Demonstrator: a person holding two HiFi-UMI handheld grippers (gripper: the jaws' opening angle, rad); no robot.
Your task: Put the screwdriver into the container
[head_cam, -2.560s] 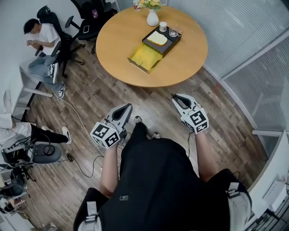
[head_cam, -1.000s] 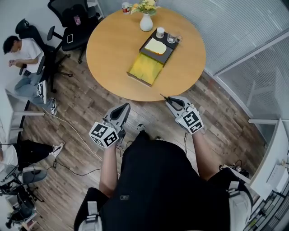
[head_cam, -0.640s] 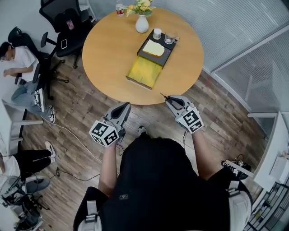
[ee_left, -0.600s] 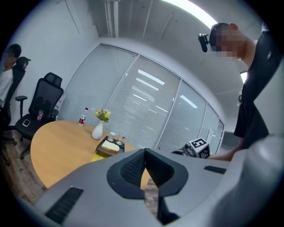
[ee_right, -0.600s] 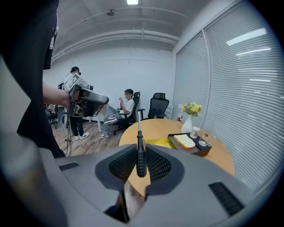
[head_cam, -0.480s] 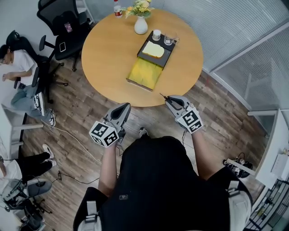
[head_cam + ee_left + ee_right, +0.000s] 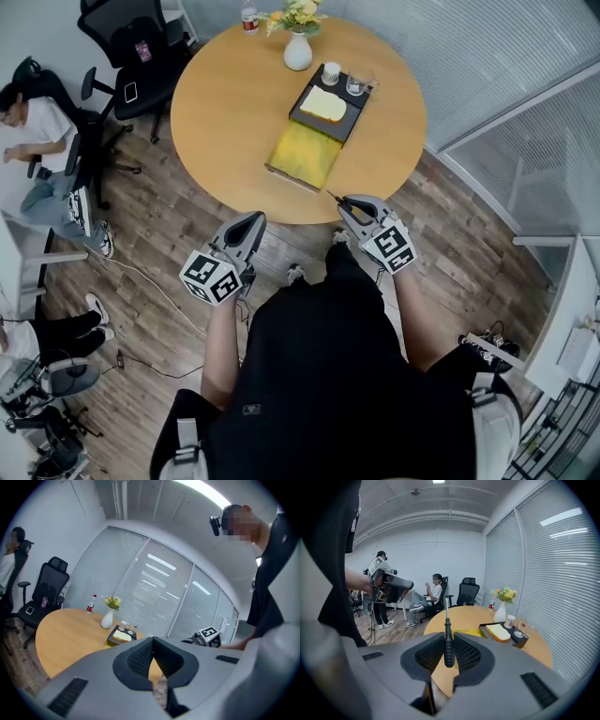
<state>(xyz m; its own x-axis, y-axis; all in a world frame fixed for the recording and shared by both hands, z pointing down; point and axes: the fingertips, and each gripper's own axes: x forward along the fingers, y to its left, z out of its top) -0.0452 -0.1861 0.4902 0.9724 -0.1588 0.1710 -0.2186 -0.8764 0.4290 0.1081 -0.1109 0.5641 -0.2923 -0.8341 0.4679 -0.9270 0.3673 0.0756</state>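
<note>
The right gripper (image 7: 345, 202) is clamped on the screwdriver (image 7: 448, 638), and only the right gripper view shows that grip: the black handle is pinched between the two ribbed pads, with the metal shaft rising to 12 o'clock. In the head view the handle is hidden by the gripper body. Only the thin dark shaft is seen there, sticking out past the jaw tips toward 10 o'clock, at the near edge of the round table (image 7: 225, 103). The long axis is thus laid roughly along the jaws, tip forward.

The yellow container (image 7: 302, 153) is seen on the table at 11 o'clock from that gripper, apart from the tool. A black tray (image 7: 352, 105) adjoins its 1 o'clock end.

The left gripper (image 7: 255, 217) is held over the wooden floor (image 7: 178, 216), short of the table. Its own view shows what the head view does not: the jaw tips are brought together with nothing between them. In the right gripper view it appears at 9 o'clock.
</note>
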